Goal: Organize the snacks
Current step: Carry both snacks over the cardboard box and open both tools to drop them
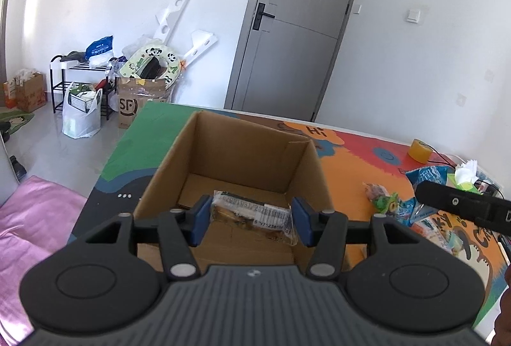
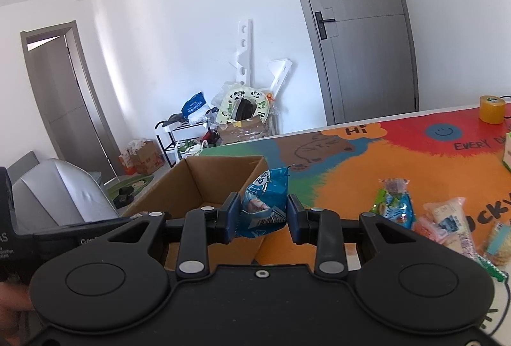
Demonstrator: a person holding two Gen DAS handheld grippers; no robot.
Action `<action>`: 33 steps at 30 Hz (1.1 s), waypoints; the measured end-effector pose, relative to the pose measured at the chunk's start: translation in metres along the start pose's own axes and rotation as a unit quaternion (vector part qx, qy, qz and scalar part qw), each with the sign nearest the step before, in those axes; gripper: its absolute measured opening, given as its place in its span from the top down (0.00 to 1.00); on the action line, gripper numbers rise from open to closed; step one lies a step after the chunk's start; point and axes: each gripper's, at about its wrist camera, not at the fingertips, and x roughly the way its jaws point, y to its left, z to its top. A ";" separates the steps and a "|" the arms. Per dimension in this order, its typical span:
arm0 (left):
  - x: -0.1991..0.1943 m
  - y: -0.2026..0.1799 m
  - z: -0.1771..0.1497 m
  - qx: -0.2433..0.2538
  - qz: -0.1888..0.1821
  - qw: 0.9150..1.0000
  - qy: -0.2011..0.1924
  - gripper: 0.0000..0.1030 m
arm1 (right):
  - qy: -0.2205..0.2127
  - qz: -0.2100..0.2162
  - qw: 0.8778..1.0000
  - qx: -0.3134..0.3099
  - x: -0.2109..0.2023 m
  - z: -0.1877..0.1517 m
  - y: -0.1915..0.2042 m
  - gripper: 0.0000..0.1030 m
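Here the left tongs (image 1: 250, 219) are clamping a clear packet (image 1: 252, 213) over the box (image 1: 242, 148) for dropping; the right tongs (image 2: 262, 218) are clamping a blue bag (image 2: 265, 202).

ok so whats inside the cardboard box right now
The cardboard box shows bare floor at the back and nothing lying loose there. The left gripper holds a clear-wrapped snack over the front of the opening, so the box floor beneath it is hidden.

1. Left wrist view looks down over its jaws, close above the cardboard box (image 1: 242, 160), door (image 1: 300, 23) at 12 o'clock.
2. Right wrist view sits beside that box (image 2: 204, 183), which both views share, at 10 o'clock.
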 end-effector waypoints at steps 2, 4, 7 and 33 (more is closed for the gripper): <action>0.000 0.002 0.001 0.000 0.010 1.000 -0.003 0.46 | 0.002 0.001 1.000 0.001 0.004 0.002 0.002 0.69; -0.001 0.003 0.002 0.009 0.016 1.000 -0.010 0.43 | 0.001 0.004 1.000 0.000 0.006 0.003 0.006 0.69; -0.004 0.007 0.004 0.002 0.019 1.000 -0.011 0.29 | 0.002 0.011 1.000 0.000 0.011 0.004 0.011 0.69; -0.034 0.039 0.011 -0.050 0.065 0.996 -0.037 0.11 | 0.000 0.043 0.999 -0.018 0.024 0.017 0.044 0.30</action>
